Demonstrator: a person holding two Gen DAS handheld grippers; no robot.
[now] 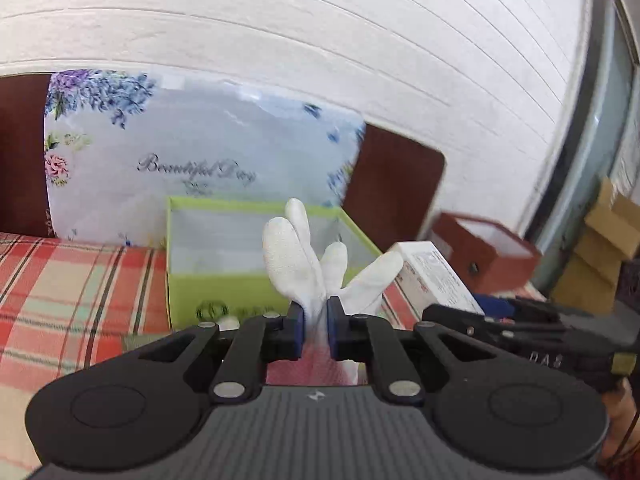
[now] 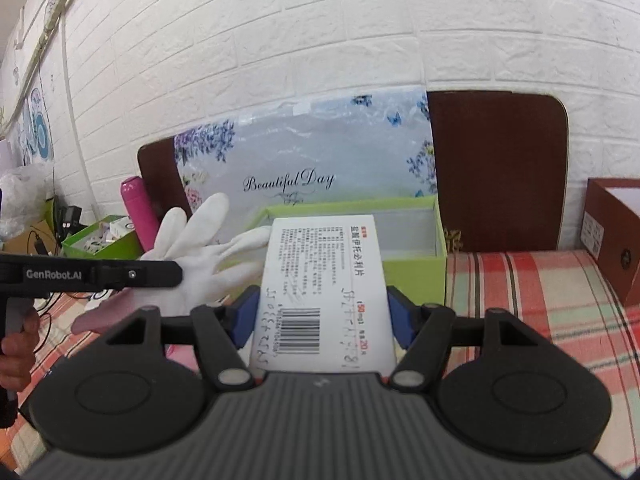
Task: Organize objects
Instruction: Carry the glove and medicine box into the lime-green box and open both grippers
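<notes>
With the left gripper point(image 1: 315, 330) pinching a glove point(image 1: 316, 264) and the right gripper point(image 2: 322, 322) clamping a carton point(image 2: 324, 292), both probably go next into the green box point(image 2: 412, 270).

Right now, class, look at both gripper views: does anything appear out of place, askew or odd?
Nothing looks spilled or damaged. The only oddity: the white glove is pinched at its cuff by the left gripper, so its empty fingers splay upward in front of the green box. The right gripper holds the white medicine box squarely.
</notes>
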